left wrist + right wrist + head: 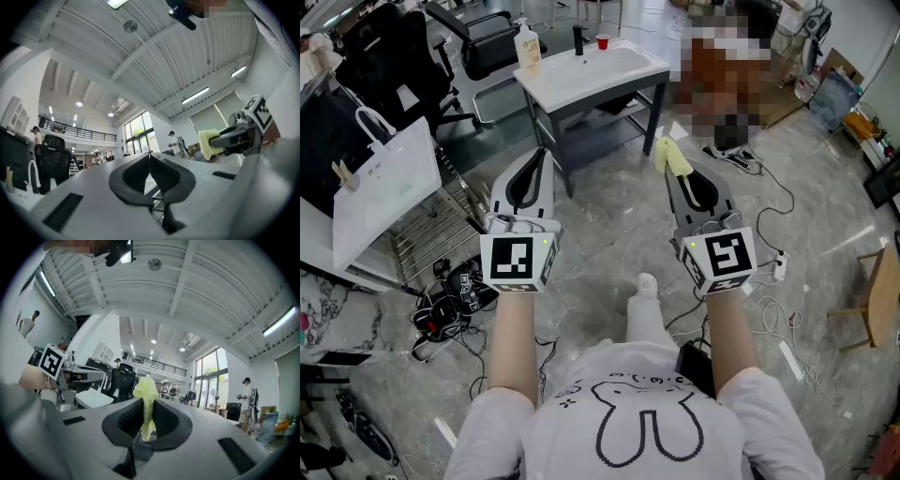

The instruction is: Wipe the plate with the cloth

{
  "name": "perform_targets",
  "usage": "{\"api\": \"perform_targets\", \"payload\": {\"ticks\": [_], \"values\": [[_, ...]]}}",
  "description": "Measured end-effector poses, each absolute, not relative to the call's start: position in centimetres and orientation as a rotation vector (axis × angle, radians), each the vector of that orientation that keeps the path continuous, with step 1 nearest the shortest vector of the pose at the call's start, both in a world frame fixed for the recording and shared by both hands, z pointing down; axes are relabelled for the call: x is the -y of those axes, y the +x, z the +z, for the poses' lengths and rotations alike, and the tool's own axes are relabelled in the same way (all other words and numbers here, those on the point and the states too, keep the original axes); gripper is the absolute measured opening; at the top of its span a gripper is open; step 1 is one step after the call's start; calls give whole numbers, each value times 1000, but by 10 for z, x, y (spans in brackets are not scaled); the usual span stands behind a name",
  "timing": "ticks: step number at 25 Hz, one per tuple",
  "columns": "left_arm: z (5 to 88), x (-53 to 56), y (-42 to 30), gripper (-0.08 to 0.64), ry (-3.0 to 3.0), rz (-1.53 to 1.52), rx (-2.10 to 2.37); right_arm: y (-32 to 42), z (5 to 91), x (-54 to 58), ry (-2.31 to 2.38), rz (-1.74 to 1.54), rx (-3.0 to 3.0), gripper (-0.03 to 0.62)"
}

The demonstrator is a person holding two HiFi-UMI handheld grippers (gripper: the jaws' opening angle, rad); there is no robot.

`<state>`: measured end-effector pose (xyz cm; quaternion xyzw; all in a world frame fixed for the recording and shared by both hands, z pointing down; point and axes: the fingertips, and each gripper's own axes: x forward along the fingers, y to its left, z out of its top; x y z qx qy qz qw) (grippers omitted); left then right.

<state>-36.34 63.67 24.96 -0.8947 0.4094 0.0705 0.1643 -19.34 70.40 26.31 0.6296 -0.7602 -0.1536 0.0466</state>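
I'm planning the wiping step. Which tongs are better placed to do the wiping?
Right. The right tongs are shut on the yellow cloth, which sticks out past their tips; the left tongs are shut and empty.

A large open lab hall: black office chairs [486, 45], tangled black cables [445, 305] on grey stone floor [609, 225], railed mezzanine [77, 133].

Ahead of you stood a white sink [574, 90], with a soap bottle [526, 45], a black tap [578, 39] and a red cup [602, 41] on its top. At your left were a white bag [389, 183] and a wire rack [431, 239], with tangled cables [450, 305] below.
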Motion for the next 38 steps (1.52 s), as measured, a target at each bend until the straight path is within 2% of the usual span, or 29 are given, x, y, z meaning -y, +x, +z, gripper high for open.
{"api": "perform_targets", "payload": {"ticks": [13, 32, 33, 35, 36, 37, 38], "values": [[253, -558, -333, 9, -2517, 176, -1225, -145, 270, -620, 1958, -447, 2378, 51], [253, -375, -207, 11, -2501, 142, -1334, -18, 266, -419, 1880, -399, 2478, 51], [254, -370, -204, 38, -2509, 130, -1337, -15, 267, -414, 1879, -389, 2483, 51], [258, -361, -198, 221, -2528, 101, -1333, -11, 268, -406, 1878, -376, 2491, 51], [259, -357, -195, 285, -2534, 92, -1335, -9, 268, -403, 1878, -372, 2495, 51], [259, -353, -194, 344, -2537, 89, -1340, -8, 269, -399, 1878, -369, 2500, 51], [260, -349, -192, 370, -2538, 88, -1346, -7, 269, -395, 1877, -367, 2505, 51]]}}
